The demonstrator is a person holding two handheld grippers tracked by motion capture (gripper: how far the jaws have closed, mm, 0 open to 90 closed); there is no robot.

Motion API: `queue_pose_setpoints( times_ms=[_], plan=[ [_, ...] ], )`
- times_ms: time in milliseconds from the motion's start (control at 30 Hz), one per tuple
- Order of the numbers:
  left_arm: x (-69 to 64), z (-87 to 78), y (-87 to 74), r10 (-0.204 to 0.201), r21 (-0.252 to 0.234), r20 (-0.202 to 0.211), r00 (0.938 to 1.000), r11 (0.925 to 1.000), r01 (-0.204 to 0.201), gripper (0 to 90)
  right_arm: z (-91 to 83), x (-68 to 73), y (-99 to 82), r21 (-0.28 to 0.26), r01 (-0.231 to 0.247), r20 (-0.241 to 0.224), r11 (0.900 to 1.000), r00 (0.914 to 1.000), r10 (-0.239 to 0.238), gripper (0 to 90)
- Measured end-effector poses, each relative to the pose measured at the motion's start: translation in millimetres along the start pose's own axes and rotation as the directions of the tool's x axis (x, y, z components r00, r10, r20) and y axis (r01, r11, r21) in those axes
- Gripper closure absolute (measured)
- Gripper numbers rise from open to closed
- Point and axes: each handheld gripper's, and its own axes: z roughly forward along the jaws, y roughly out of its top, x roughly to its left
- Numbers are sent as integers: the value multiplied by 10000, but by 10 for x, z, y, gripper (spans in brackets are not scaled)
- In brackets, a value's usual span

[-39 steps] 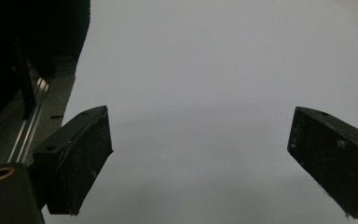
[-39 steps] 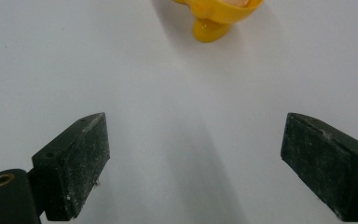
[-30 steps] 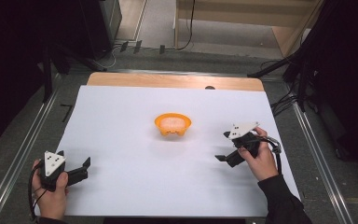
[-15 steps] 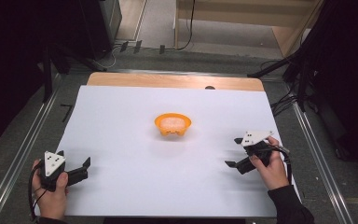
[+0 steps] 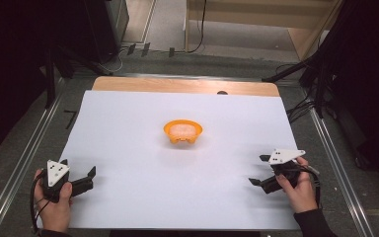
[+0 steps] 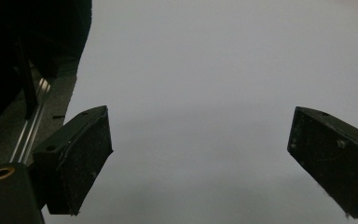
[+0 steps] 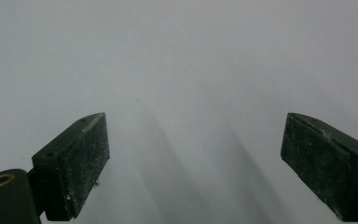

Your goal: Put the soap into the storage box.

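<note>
An orange bowl [image 5: 183, 132] with something pale inside sits in the middle of the white table sheet [image 5: 143, 197]. My left gripper [image 5: 77, 168] rests low at the sheet's front left corner, held in a hand, its jaws wide apart. In the left gripper view the left gripper [image 6: 200, 163] has only bare white sheet between its pads. My right gripper [image 5: 259, 170] is at the front right, held by the other hand, pointing left, jaws apart. The right gripper [image 7: 193, 163] likewise frames nothing but white sheet in the right gripper view.
A wooden strip [image 5: 177, 85] borders the table's far edge. Metal rails [image 5: 22, 158] run along both sides, with grey floor beyond. Dark stands and cables [image 5: 306, 106] crowd the far right; a wooden cabinet [image 5: 256, 19] stands at the back.
My right gripper has drawn back toward the front right corner of the sheet and sunk a little. The left gripper has stayed put. Both stay open.
</note>
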Motion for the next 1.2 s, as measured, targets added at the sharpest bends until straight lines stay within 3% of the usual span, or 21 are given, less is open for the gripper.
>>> queue_pose_setpoints(
  times_ms=[600, 867, 1200],
  plan=[
    [2, -4, 0, 3, -28, 13, 10000, 10000, -3, 69, -222, 39, -393, -585, -1027, 615, 9930, 9924, 1063, 20],
    [5, -7, -1, -20, -52, 42, 10000, 10000, 20, 70, -352, 65, -575, -1163, -1622, 565, 9799, 9839, 1695, 0],
    [7, -7, 0, -52, -50, 67, 10000, 10000, 52, 69, -471, 86, -738, -1617, -2091, 1030, 9644, 9684, 2272, 0]
  ],
)
